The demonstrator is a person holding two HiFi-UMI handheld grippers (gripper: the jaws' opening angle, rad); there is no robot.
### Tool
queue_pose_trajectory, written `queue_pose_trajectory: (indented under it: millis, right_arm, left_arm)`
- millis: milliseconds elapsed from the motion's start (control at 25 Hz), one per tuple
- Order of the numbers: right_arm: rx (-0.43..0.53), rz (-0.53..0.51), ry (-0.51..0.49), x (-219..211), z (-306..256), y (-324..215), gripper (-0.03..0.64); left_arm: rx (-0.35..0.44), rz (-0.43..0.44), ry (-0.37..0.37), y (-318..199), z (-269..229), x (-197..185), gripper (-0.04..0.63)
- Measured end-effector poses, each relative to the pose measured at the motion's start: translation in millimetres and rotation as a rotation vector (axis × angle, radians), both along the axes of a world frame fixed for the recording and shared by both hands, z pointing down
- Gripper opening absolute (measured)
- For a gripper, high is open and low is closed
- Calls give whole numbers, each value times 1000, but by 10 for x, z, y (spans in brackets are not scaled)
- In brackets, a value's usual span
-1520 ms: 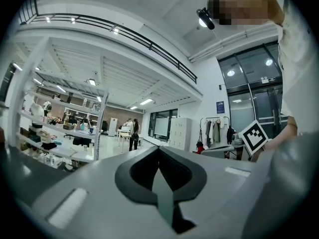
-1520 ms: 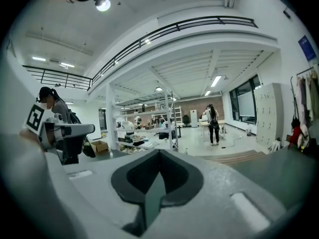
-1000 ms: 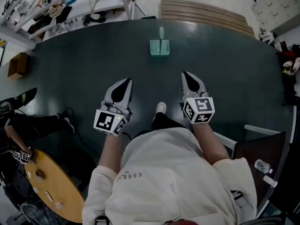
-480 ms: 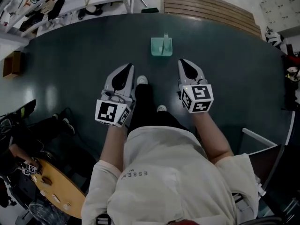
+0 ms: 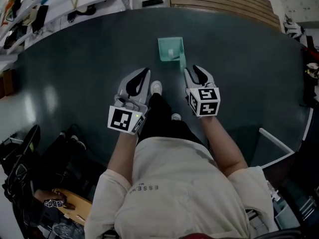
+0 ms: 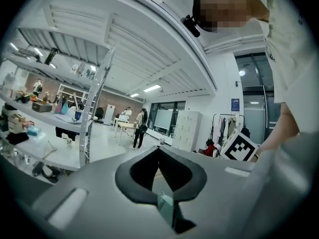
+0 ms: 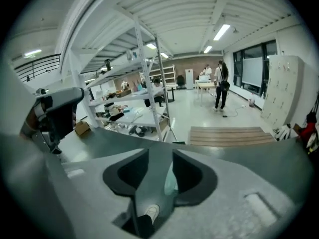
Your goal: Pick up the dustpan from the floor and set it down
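Observation:
A teal dustpan [image 5: 170, 49] stands on the dark green floor mat [image 5: 75, 73] with its handle [image 5: 182, 62] upright on its near side. My right gripper [image 5: 193, 72] is just right of the handle and close to it; its jaws have just been opening and grip nothing. In the right gripper view the dustpan [image 7: 170, 178] shows ahead through the gap of the right gripper [image 7: 160, 156]. My left gripper [image 5: 145, 71] is left of the dustpan, tips together and empty. In the left gripper view the left gripper [image 6: 159, 149] is shut and the dustpan [image 6: 165, 207] shows low.
The person's white shoes [image 5: 156, 87] stand between the grippers. A slatted wooden platform [image 5: 219, 1] lies beyond the mat. Shelving with clutter [image 5: 55, 4] is at the upper left. A white frame [image 5: 276, 143] is at the right, a wooden stool [image 5: 75, 203] at the lower left.
The person stepped forward, and both grippers came closer to the dustpan and lower. The right gripper's jaws went from shut to parted beside the handle.

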State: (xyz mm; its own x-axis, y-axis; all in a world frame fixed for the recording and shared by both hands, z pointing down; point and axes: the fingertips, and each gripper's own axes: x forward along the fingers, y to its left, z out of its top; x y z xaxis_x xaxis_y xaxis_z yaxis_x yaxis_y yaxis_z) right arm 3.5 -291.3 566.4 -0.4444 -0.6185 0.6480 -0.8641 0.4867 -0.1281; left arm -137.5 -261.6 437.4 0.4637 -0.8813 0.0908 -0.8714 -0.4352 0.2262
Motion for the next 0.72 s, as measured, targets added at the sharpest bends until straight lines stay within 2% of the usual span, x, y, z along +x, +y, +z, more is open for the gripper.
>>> queue_pose_trajectory:
  millis: [120, 320, 400, 600, 680, 720]
  right_arm:
    - [-67, 28, 52, -73, 433, -219, 200]
    - [-164, 40, 158, -65, 1158, -537, 254]
    - [-200, 32, 189, -93, 1377, -658, 265]
    - [-341, 45, 196, -137, 1855, -752, 265]
    - [-357, 62, 206, -126, 1941, -757, 262]
    - [-359, 64, 215, -118, 1958, -758, 230]
  left_arm:
    - [-40, 17, -3, -275, 332, -55, 6]
    - [-96, 34, 11, -592, 745, -96, 6]
    - [-115, 33, 21, -697, 855, -136, 6]
    - [-167, 49, 19, -809, 1098, -196, 6]
    - [-178, 58, 20, -824, 1115, -182, 6]
    - [-182, 66, 22, -817, 1123, -165, 6]
